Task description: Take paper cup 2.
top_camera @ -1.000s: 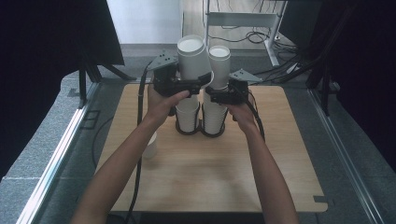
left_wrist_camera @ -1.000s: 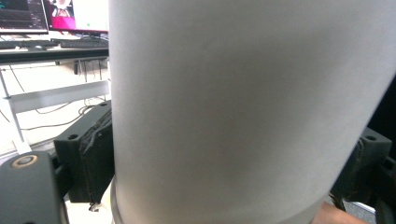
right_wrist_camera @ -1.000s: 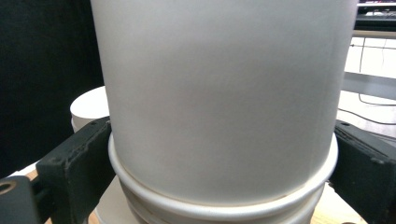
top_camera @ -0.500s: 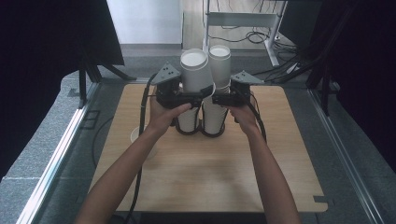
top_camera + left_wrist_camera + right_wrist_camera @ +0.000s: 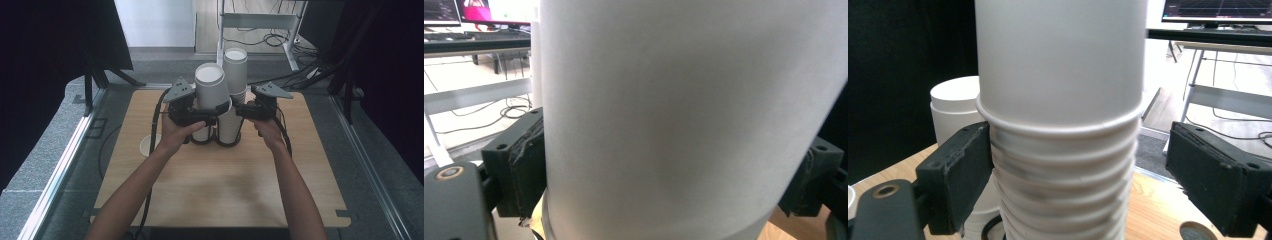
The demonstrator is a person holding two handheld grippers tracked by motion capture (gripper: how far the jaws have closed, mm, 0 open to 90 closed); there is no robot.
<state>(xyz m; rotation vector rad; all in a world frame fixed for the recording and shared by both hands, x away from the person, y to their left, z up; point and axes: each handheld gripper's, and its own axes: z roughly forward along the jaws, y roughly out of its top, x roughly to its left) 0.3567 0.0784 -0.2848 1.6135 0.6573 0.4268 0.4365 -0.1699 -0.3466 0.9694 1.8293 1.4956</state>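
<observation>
White smooth paper cup in left claw

two cup stacks — one loose cup

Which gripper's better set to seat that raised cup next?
Left. The left gripper is clamped on the raised cup above the left stack. The right gripper stands open around the right stack, one pad clear.

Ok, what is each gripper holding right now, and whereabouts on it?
The left gripper clamps an upside-down paper cup by its side wall. The right gripper straddles the cup stack, jaws just closing, one pad still apart.
</observation>
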